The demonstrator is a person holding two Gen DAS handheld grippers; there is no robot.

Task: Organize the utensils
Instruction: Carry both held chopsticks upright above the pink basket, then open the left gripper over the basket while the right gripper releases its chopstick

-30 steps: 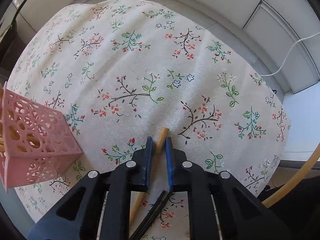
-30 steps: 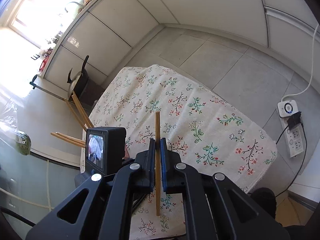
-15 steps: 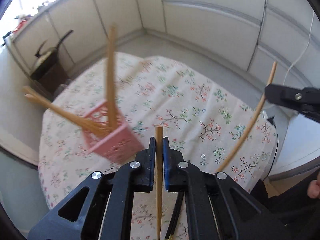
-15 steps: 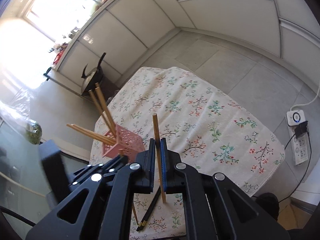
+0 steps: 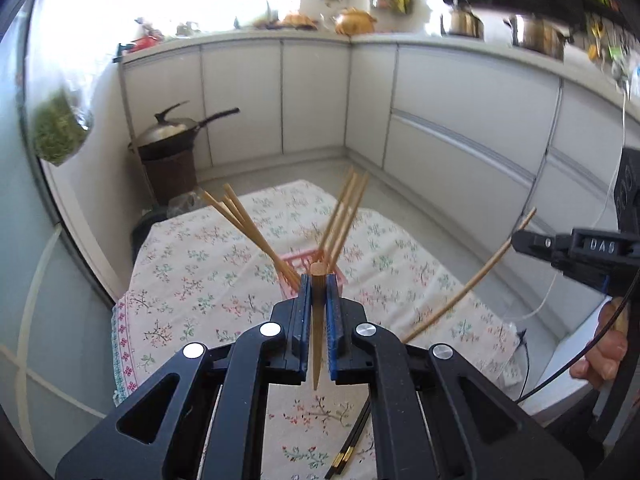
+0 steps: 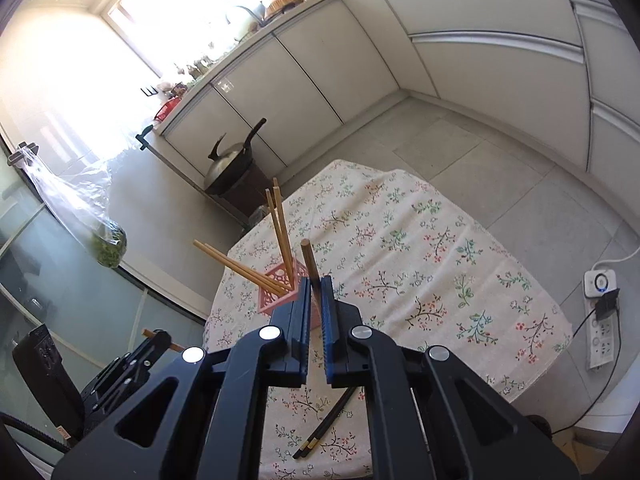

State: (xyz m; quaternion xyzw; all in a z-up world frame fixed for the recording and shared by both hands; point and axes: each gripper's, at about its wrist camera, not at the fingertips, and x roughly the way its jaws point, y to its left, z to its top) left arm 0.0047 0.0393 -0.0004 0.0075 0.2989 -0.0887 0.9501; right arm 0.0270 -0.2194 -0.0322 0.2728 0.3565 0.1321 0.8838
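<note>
My left gripper (image 5: 318, 280) is shut on a wooden chopstick (image 5: 317, 320), held high above the table and pointing at the pink lattice holder (image 5: 304, 258). The holder stands on the floral cloth and has several wooden chopsticks (image 5: 248, 226) leaning out of it. My right gripper (image 6: 316, 282) is shut on another wooden chopstick (image 6: 309, 258), above and near the pink holder (image 6: 280, 286). The right gripper also shows in the left wrist view (image 5: 560, 248) with its chopstick (image 5: 472, 280). A pair of black chopsticks (image 6: 326, 426) lies on the cloth near the front edge.
The small table with the floral cloth (image 6: 420, 264) stands in a kitchen corner. A wok on a stand (image 6: 232, 164) is beyond its far side. White cabinets (image 5: 460, 120) line the walls. A power strip (image 6: 600, 320) lies on the floor at right.
Both grippers have risen and tilted up from the table. The left one closed on its chopstick and lifted it. The holder now appears small and farther off, centred ahead.
</note>
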